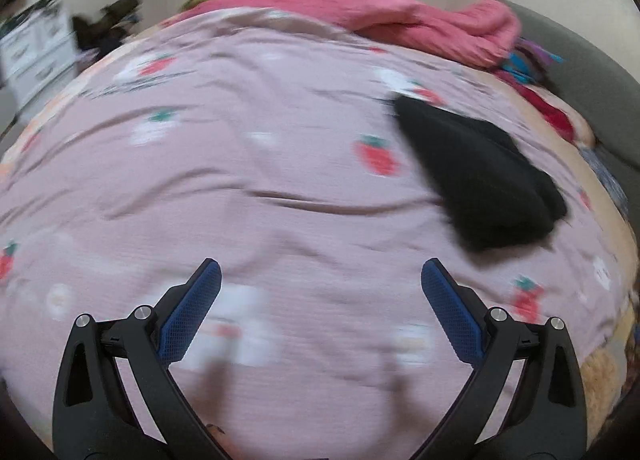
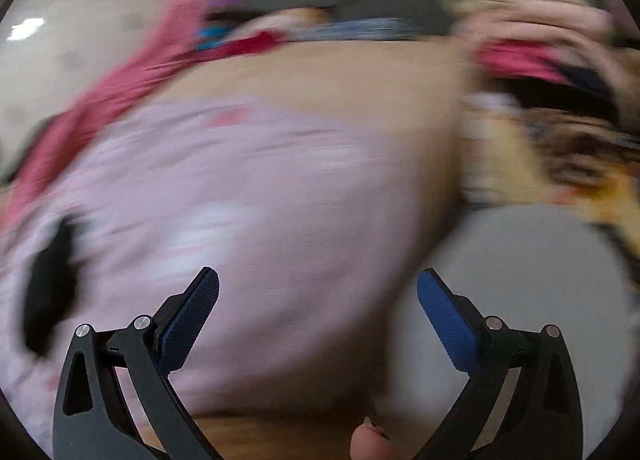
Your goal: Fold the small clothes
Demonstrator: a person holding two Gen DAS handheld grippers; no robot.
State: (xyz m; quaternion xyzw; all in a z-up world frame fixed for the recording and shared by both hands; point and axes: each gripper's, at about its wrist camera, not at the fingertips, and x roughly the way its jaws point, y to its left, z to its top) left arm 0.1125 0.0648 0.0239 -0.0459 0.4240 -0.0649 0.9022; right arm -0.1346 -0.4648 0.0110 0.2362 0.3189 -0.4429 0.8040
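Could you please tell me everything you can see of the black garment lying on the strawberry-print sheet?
The black garment is a small, dark, soft-looking piece of cloth, seemingly folded into a compact, roughly oblong bundle with layered edges at its right end. It lies flat on the pink strawberry-print sheet, ahead and to the right of the left gripper, whose fingers are spread and clear of it. Nothing else touches it. In the right wrist view it shows only as a blurred dark patch at far left. Motion blur hides finer detail.

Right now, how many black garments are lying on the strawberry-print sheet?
1. A black garment lies on the pink sheet, ahead and right of the open left gripper. Others may be buried in the far pile.
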